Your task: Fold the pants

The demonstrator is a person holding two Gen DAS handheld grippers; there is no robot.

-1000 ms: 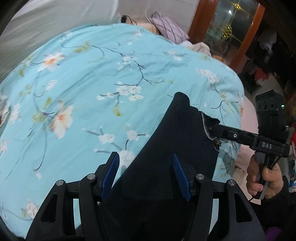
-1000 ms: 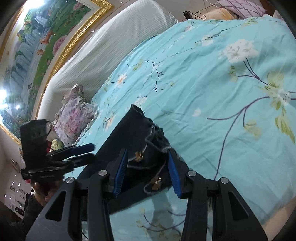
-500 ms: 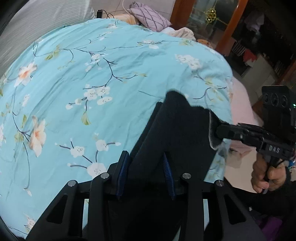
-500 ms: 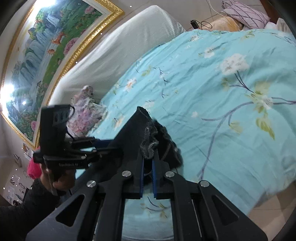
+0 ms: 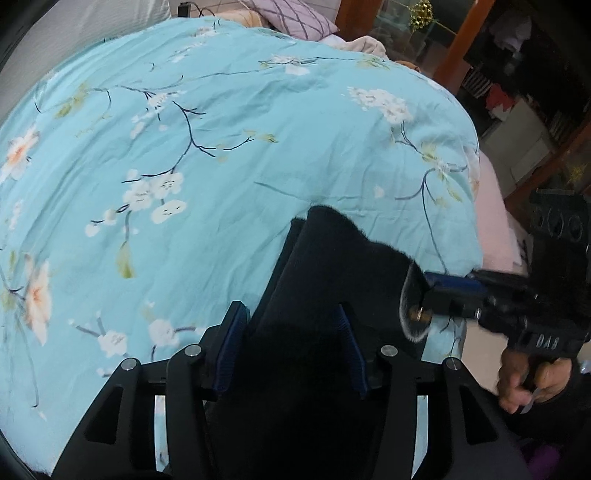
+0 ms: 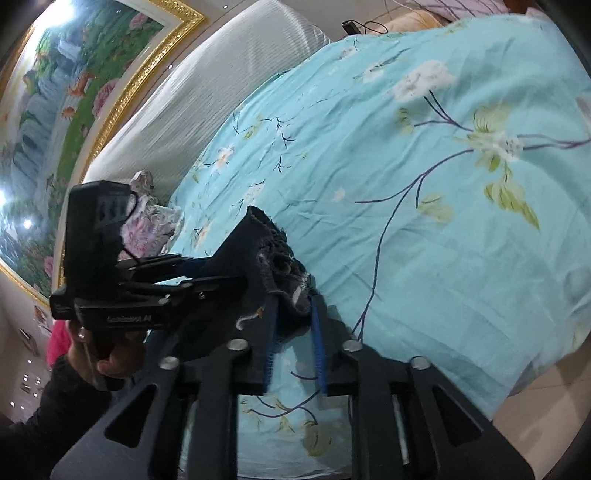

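Observation:
The dark navy pants (image 5: 332,273) hang bunched over the near edge of a bed with a turquoise floral cover (image 5: 221,147). My left gripper (image 5: 291,343) has its blue pads on either side of a thick fold of the pants, jaws wide around it. My right gripper (image 6: 293,314) grips the frayed hem corner (image 6: 273,254) between its blue pads. The right gripper also shows in the left wrist view (image 5: 443,291), pinching the hem from the right. The left gripper shows in the right wrist view (image 6: 207,273), clamped on the cloth.
A white padded headboard (image 6: 207,96) and a gold-framed painting (image 6: 74,92) stand behind the bed. A floral pillow (image 6: 147,225) lies at the head. A purple pillow (image 5: 291,18) and a wooden cabinet (image 5: 461,33) are at the far side. A pink sheet (image 5: 495,221) edges the bed.
Both grippers have moved closer together along the pants. The right jaws, pressed tight half a second ago, now stand slightly apart around the hem. The left jaws closed in on the fold.

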